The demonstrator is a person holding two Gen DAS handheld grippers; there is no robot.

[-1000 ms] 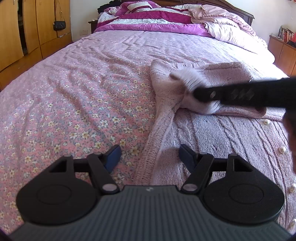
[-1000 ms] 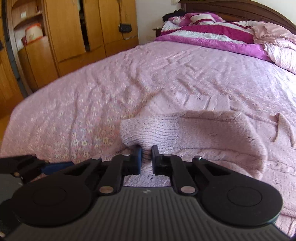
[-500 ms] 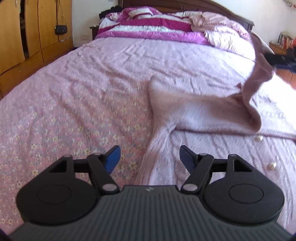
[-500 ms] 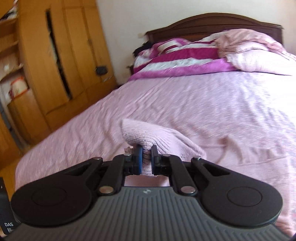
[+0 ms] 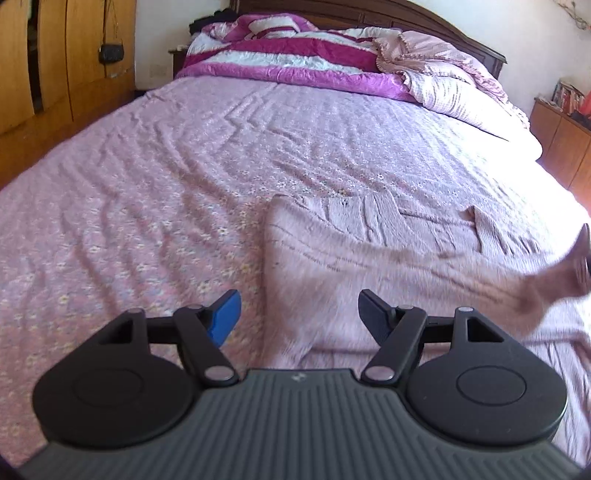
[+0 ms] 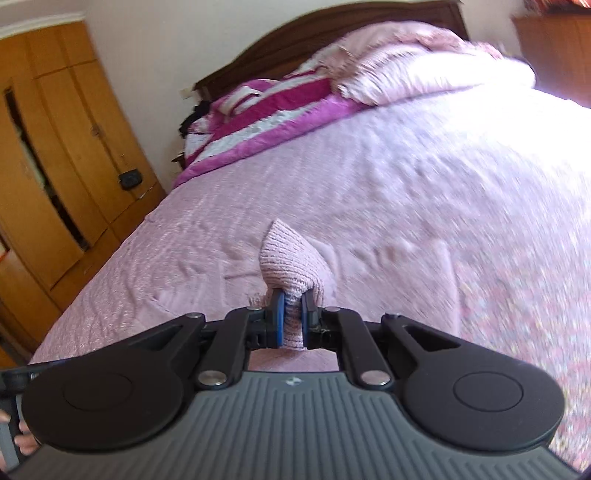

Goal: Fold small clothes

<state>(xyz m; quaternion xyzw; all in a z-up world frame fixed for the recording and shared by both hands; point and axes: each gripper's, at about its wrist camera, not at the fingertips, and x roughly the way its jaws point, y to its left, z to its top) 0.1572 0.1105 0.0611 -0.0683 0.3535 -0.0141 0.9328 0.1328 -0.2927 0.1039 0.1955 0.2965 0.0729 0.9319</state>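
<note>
Right wrist view shows the right gripper (image 6: pixel 291 317) pinching a cuff of the pink knit sweater (image 5: pixel 369 273) (its body spread on the bed (image 5: pixel 166 177)). Left gripper (image 5: pixel 295 314) hovers spread wide over its edge; folding looks barely begun, with most folds left.

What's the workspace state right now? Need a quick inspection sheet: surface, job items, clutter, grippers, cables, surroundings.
Surface: bed with a pink flowered bedspread, wrinkled.
Job's things: pink knit sweater lying on the bedspread; one end is pulled off to the right, a ribbed part of it pinched and lifted.
Clutter: striped magenta quilt and pale pink blanket heaped at the headboard.
Grippers: left hand-held gripper open, holding nothing, above the sweater's near edge; right hand-held gripper shut on the sweater.
Cables: nothing seen.
Surroundings: wooden wardrobe on the left, small black bag hanging on it, dark headboard, low cabinet on the right.
</note>
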